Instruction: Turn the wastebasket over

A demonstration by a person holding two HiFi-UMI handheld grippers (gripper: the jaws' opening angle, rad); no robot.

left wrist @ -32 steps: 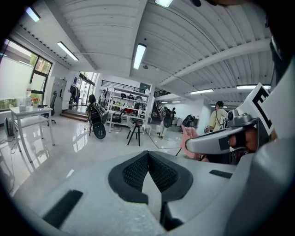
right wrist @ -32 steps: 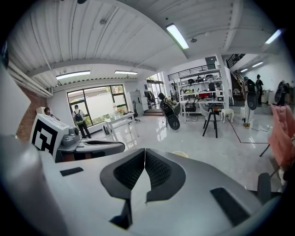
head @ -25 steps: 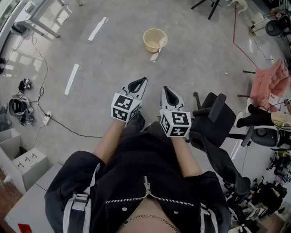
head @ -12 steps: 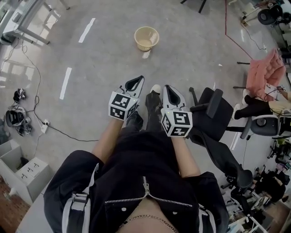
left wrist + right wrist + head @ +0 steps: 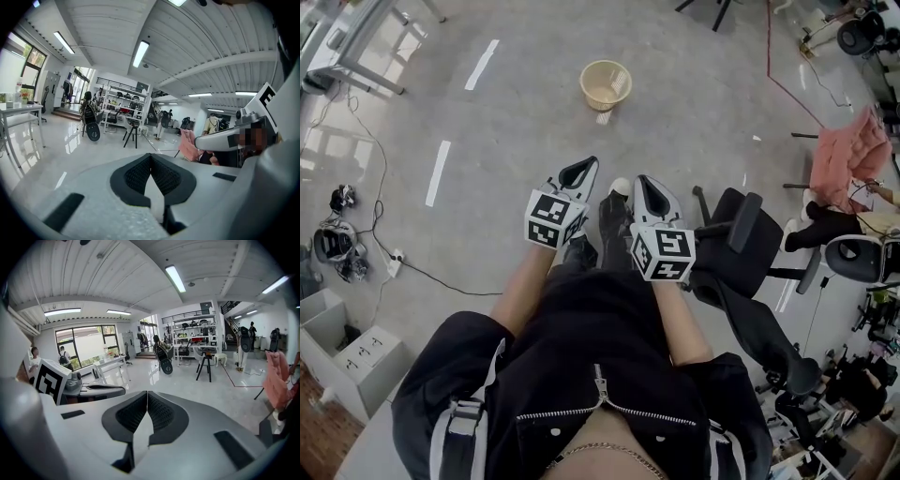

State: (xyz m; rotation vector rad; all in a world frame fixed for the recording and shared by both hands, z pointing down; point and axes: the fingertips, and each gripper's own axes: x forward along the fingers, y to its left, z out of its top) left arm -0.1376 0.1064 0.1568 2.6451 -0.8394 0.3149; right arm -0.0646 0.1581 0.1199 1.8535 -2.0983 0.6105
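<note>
Grey floor (image 5: 516, 187) of a big workshop runs out ahead of me. My left tongs (image 5: 592, 162) are pinched fully together with nothing in them. My right tongs (image 5: 640, 181) are the same, closed tight and empty. They sit side by side in front of my waist, aimed forward and a little down, with my shoe (image 5: 614, 211) between them. A black chair (image 5: 741, 246) stands just to my right.

Well ahead, the basket (image 5: 606, 84) stands on the floor, mouth up, with a small white scrap (image 5: 602, 116) just beside its near edge. Neither tongs view shows it; both look over it into the room.

I judge this to be the approach, since the basket is untouched and far out of reach. Next I need to close the gap and lower my hands. Then I should spread at least one pair of tongs, take the rim and tip the basket until its mouth faces the floor.
</note>
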